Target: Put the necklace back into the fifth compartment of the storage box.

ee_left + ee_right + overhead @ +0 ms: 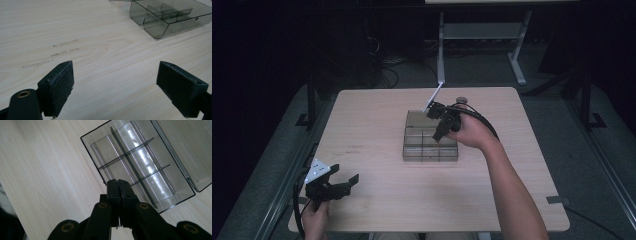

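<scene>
Right hand-held gripper (pixel 438 134) jaws closed, empty, hovering over organizer box (pixel 430 145) mid-counter (pixel 377 130). Left hand-held gripper (pixel 346 182) wide, idle near front-left edge. Step: likely approach to box. Next: open jaws before grasping.

High view: from above the near edge, looking forward and down over the whole table (pixel 362 120). Left gripper view: low, close to the wood, facing the box (pixel 170 17) from afar. Right gripper view: steeply down, close over the box (pixel 140 162). Shared: box and tabletop.
</scene>
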Tool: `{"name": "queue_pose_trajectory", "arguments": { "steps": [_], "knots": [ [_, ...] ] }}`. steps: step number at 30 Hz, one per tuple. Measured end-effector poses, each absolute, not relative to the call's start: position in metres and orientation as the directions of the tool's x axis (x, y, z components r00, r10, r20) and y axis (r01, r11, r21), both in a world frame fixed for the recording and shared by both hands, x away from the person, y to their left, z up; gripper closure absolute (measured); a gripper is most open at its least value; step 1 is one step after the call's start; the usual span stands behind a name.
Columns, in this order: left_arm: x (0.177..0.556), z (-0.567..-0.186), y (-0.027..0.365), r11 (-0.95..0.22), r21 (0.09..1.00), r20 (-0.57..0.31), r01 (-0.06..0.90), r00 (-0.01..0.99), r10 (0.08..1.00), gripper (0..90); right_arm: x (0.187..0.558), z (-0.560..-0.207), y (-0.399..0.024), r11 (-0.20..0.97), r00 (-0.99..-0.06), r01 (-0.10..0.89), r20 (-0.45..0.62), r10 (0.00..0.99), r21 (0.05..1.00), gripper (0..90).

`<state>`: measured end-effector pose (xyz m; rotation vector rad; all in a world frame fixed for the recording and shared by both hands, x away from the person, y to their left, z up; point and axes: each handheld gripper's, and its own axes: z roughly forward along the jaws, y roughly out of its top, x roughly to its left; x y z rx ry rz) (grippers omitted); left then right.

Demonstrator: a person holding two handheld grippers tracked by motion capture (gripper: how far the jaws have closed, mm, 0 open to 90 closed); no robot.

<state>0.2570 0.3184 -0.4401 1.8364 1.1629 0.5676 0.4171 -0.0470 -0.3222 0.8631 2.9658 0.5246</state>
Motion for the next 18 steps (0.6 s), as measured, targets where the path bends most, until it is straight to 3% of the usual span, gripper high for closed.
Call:
{"name": "queue_pose_trajectory", "arguments": {
  "steps": [18],
  "knots": [
    [0.258, -0.440, 0.320, -0.195, 0.851, -0.063, 0.488, 0.463, 0.884, 14.1, 0.434, -0.337, -0.038, 0.782, -0.833, 0.547, 0.103, 0.544, 0.299, 87.8]
  ]
}}
